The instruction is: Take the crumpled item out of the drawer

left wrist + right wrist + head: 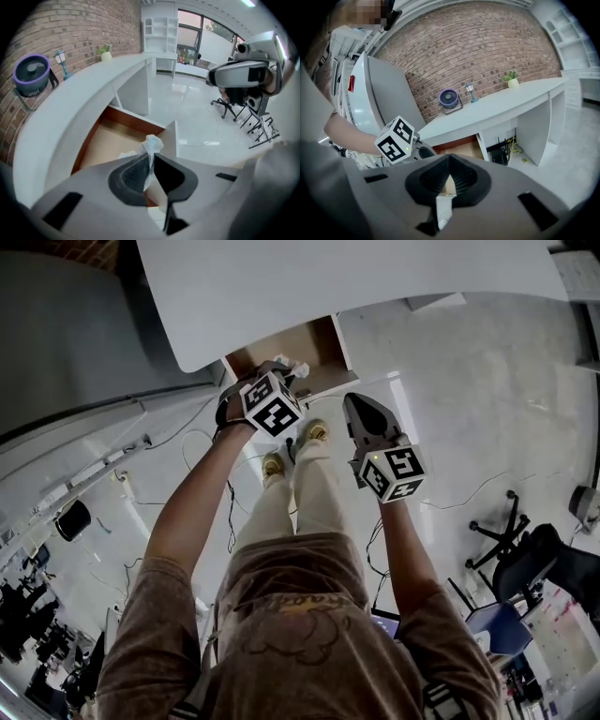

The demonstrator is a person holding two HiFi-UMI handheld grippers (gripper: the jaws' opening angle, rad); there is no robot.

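your left claw (150,157) pinches the crumpled white wad (152,142) above the open drawer (108,140) at the table's (56,126) front edge. the head view shows only a white tuft there. your right claw (448,161) is pressed together, empty.

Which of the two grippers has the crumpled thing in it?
The left gripper: its jaws pinch the crumpled white item by the open drawer. The right gripper is shut on nothing.

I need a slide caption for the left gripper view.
Left tongs pinch the crumpled item over the open drawer of a white desk.
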